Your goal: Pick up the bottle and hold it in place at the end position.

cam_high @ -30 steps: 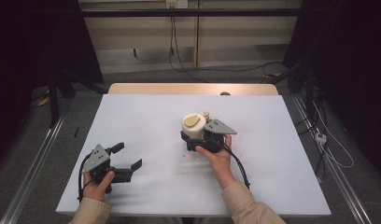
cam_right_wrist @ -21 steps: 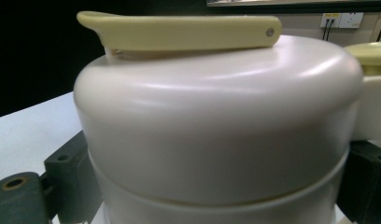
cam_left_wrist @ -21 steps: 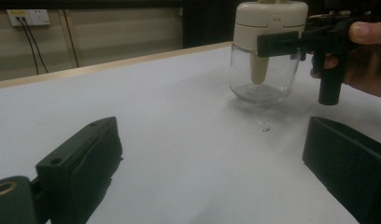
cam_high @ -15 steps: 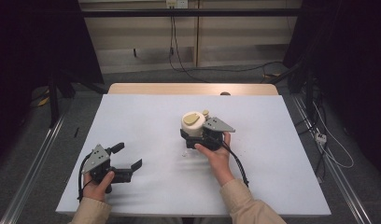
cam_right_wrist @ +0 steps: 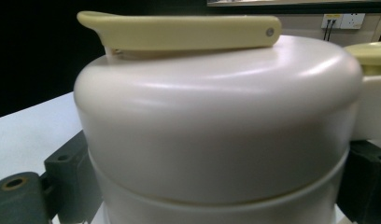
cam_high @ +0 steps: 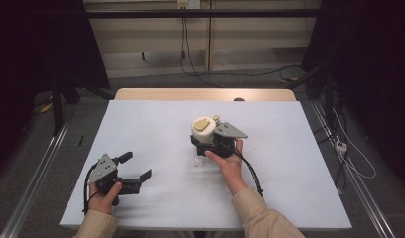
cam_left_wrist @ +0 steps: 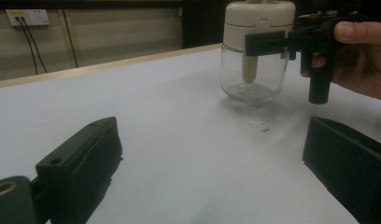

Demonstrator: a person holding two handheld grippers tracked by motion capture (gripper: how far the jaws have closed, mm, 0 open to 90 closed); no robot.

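With my right tool (cam_high: 210,141) wrapped around the cream lid (cam_right_wrist: 216,126) of this glass jar (cam_left_wrist: 250,79), I've got the jaws closed one on either side of the lid, just above the clear glass body. The jar stands upright near the middle of the white worktop (cam_high: 156,124), its base on the surface as far as I can see.

It's a condiment-style jar: a hard, smooth plastic lid with a yellowish flip lever (cam_right_wrist: 179,31) on top and a spoon stem hanging down inside the glass. It looks empty, so I judge it light, but the glass is rigid and breakable, and that glossy lid could slide between hard jaws. Holding at the lid's straight wall seems right to me; the domed top would squirt out, and the lever would likely flip open if pressed. The lid may also lift off the glass, so I'd keep it low.

My left tool (cam_high: 136,171) sits well apart near the front left, jaws spread wide, holding nothing.
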